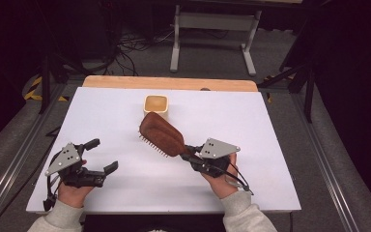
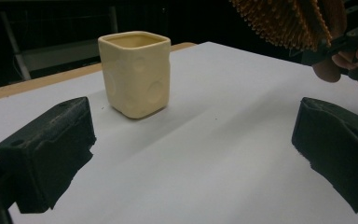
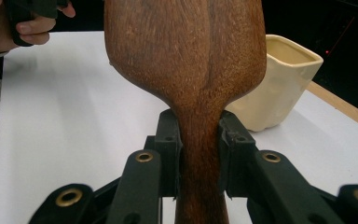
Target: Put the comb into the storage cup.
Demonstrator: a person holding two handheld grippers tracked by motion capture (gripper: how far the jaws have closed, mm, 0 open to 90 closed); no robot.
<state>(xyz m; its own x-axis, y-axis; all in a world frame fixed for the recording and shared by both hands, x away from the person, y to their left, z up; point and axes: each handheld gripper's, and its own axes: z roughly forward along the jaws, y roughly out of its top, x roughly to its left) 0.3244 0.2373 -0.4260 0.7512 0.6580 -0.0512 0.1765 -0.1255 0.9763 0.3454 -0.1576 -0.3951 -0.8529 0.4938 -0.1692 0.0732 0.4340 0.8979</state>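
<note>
The left gripper (image 1: 102, 155) waits with jaws spread, empty. Ahead of them stands the cream cup (image 1: 155, 106). The right gripper (image 3: 199, 154) clamps the wooden hairbrush (image 3: 186, 56) by its neck; keep it tight, lowering the head squarely into the cup.

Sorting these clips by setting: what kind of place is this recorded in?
Probably a lab or recording studio, not a home: a white tabletop on a wooden bench, cables on grey flooring, hazard tape, metal rails. The right gripper holds a wooden hairbrush near a cream cup.
</note>
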